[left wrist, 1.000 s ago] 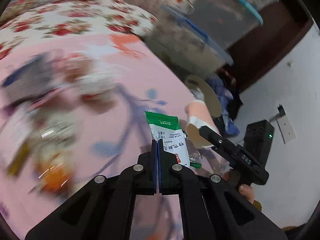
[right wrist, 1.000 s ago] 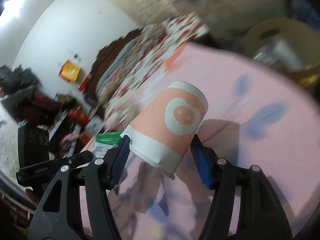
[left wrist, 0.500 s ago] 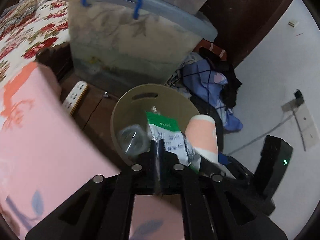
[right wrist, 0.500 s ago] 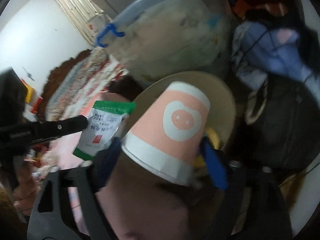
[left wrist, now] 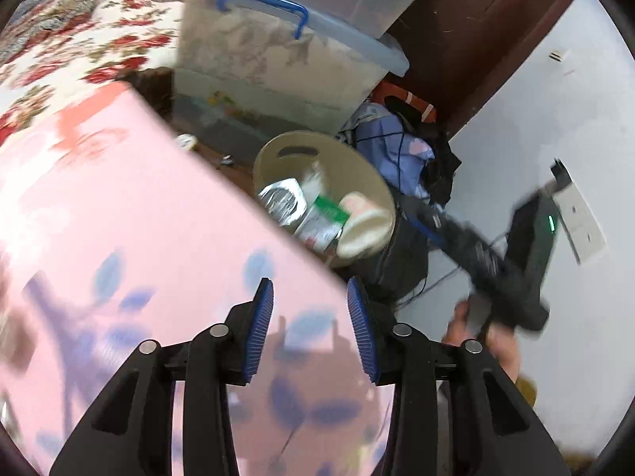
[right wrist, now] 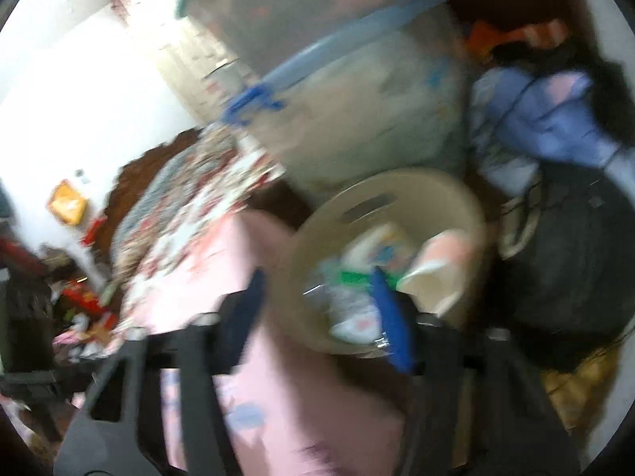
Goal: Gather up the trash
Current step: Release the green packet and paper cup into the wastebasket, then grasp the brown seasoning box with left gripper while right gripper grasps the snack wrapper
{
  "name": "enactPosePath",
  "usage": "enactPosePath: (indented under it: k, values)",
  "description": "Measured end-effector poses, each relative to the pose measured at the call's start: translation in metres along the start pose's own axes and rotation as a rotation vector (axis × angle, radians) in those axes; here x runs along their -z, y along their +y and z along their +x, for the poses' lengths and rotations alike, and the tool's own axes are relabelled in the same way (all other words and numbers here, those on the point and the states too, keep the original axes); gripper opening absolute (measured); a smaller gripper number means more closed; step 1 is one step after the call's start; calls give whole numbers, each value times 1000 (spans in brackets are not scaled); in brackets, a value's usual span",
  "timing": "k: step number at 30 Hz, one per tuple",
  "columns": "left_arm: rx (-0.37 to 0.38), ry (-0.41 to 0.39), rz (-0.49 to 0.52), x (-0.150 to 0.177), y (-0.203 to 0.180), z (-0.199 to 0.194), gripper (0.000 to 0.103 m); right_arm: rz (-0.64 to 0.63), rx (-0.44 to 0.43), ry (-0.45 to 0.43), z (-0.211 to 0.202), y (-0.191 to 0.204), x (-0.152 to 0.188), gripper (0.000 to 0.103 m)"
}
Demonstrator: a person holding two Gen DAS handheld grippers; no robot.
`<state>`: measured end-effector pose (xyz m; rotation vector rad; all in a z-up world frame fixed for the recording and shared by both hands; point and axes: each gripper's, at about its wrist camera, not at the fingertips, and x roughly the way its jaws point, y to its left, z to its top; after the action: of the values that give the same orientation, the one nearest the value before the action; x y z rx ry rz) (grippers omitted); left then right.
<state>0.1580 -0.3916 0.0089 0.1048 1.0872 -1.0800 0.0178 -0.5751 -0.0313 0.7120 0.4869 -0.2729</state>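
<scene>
A beige round bin [left wrist: 289, 143] stands on the floor past the edge of the pink table. In it lie a pink paper cup [left wrist: 363, 224], a green-and-white sachet [left wrist: 323, 218] and a silver wrapper [left wrist: 279, 200]. My left gripper [left wrist: 309, 309] is open and empty above the table edge, short of the bin. My right gripper [right wrist: 317, 301] is open and empty, just over the bin's [right wrist: 468, 206] near rim; the cup [right wrist: 440, 265] and sachet [right wrist: 357, 277] lie in the bin beyond it. The right gripper's body also shows in the left wrist view [left wrist: 496, 265].
The pink leaf-print table cover [left wrist: 131, 238] fills the lower left. A clear storage box with a blue handle [left wrist: 278, 55] stands behind the bin. Purple and black clothes [left wrist: 405, 150] lie beside it by the white wall. A floral bedspread [left wrist: 79, 47] is at far left.
Both grippers have opened. The sachet left my left gripper and the pink cup left my right gripper; both now lie in the bin. Both grippers have pulled back toward the table.
</scene>
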Motion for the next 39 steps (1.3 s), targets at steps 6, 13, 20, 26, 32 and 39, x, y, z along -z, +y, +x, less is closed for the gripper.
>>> enactPosePath:
  k: [6, 13, 20, 26, 32, 39]
  values:
    - [-116, -54, -42, 91, 55, -92, 48, -112, -150, 193, 43, 90, 49, 45]
    - [-361, -143, -237, 157, 162, -192, 66, -238, -330, 380, 88, 208, 115, 71]
    - [-589, -147, -375, 170, 255, -209, 75, -382, -373, 507, 146, 300, 170, 71]
    - [-534, -164, -353, 162, 264, -195, 86, -442, -356, 486, 195, 332, 181, 71]
    - [-554, -154, -286, 169, 249, -175, 75, -423, -422, 597, 200, 329, 194, 53]
    - [-567, -114, -230, 195, 221, -180, 66, -388, -504, 659, 147, 306, 223, 51]
